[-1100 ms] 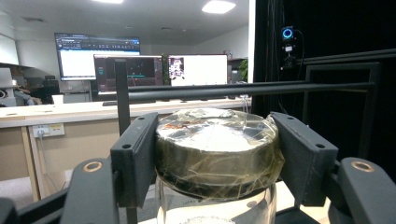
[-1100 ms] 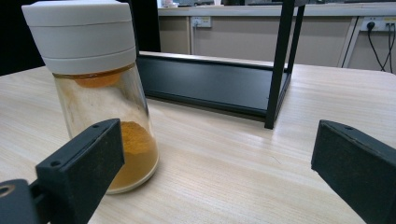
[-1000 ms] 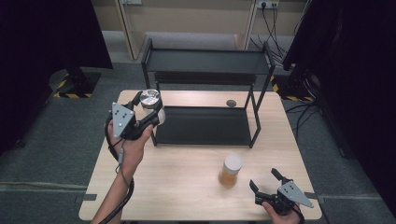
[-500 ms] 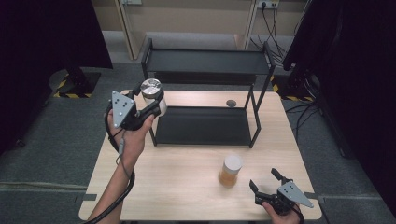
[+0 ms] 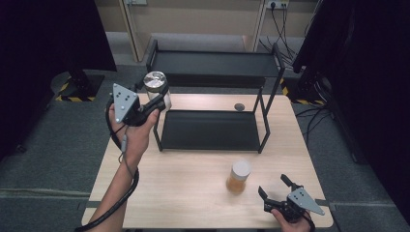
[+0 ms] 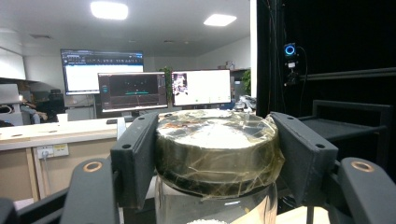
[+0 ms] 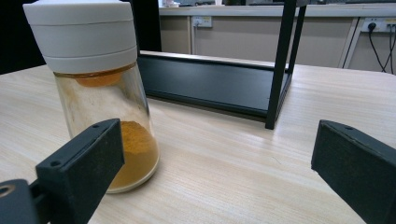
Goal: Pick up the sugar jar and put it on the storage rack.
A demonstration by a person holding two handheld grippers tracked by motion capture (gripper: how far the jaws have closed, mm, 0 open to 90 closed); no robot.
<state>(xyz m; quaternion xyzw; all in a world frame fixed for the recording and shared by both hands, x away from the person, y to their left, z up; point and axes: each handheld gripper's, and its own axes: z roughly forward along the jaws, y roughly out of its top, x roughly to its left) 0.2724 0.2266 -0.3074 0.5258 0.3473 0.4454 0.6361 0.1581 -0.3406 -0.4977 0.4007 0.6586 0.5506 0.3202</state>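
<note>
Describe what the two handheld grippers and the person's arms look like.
Both the left gripper and the right gripper are black, each with two flat rectangular jaws and a grey three-cornered plate dotted with small marks. A black cable trails along the left forearm. Brass-coloured screw rings sit on the jaw arms. The forearms are bare, without sleeves.

Wooden table (image 5: 193, 193), light-grained.
Bore a black shelf rack (image 5: 210, 130), an orange-powder jar (image 5: 239, 177), a small dark disc (image 5: 239, 107).

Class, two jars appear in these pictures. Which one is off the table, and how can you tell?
The silver-lidded jar: the left gripper clamps its lid and holds it in the air. The white-lidded jar, part-filled with orange powder, stands on the table.
</note>
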